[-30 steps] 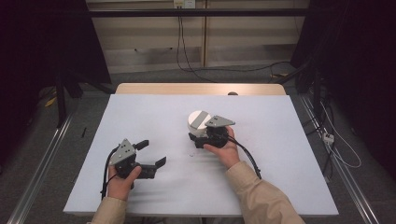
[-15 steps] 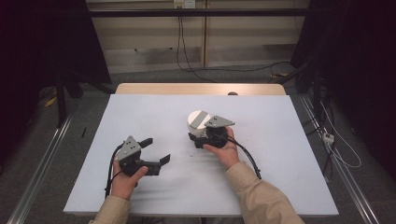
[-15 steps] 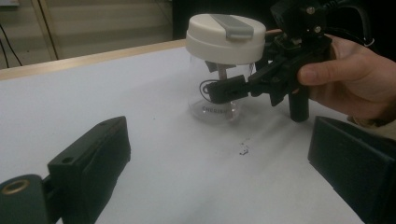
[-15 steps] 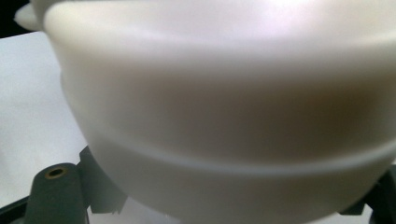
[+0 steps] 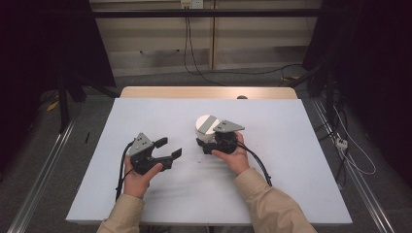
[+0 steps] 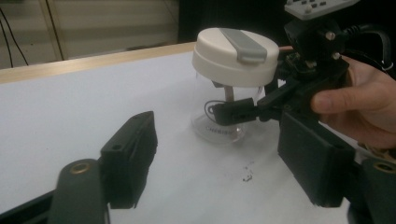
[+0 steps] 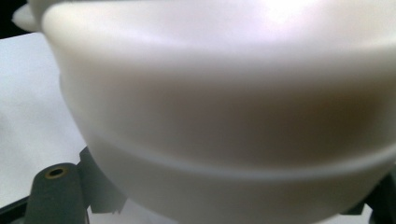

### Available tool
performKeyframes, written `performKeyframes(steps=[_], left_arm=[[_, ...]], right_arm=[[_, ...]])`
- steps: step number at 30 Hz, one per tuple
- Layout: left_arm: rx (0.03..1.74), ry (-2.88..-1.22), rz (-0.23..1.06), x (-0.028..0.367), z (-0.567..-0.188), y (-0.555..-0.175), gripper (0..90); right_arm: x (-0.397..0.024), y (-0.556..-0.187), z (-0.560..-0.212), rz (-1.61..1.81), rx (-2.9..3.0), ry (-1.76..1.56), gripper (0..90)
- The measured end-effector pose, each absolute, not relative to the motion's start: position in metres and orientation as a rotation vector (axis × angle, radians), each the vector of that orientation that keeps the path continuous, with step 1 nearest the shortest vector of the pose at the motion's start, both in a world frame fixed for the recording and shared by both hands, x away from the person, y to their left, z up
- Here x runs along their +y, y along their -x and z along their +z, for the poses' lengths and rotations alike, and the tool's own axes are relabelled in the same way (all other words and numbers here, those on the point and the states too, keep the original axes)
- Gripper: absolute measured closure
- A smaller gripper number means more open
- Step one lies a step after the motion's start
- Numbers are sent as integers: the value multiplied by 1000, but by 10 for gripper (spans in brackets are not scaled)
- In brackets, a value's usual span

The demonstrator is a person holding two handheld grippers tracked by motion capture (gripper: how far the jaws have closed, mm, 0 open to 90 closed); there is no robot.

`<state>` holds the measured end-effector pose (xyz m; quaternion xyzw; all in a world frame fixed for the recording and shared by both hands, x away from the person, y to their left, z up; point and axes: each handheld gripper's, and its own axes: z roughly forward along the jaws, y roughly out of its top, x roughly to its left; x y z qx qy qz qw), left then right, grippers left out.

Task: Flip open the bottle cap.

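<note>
We see a clear jar (image 6: 219,116) with a white lid (image 6: 236,56) standing mid-table (image 5: 291,160). The right gripper (image 6: 233,112) clamps the jar's glass below the lid. Just beside it, the left gripper (image 5: 168,147) hangs wide open, empty.

White-lidded clear jar (image 6: 229,88) between right gripper (image 6: 261,105) jaws
</note>
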<state>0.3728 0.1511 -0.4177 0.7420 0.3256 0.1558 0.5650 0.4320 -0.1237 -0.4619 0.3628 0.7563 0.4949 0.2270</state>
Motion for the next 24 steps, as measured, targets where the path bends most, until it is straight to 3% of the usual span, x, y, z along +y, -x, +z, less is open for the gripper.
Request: performKeyframes(steps=[4, 9, 12, 13, 24], left_arm=[[773, -1773, 355, 145, -414, -378, 377], [785, -1815, 309, 132, -411, -386, 614], [765, -1847, 304, 123, -409, -390, 683], [762, -1843, 291, 121, -409, -392, 755], [786, -1882, 237, 101, -411, -405, 893]], right_arm=[[-124, -432, -462, 1363, 2084, -999, 183], [-123, -432, -462, 1360, 2081, -998, 183], [-123, -432, -462, 1359, 2081, -996, 183], [-123, -431, -462, 1357, 2080, -1000, 183], [-123, -431, -462, 1358, 2079, -1001, 183]])
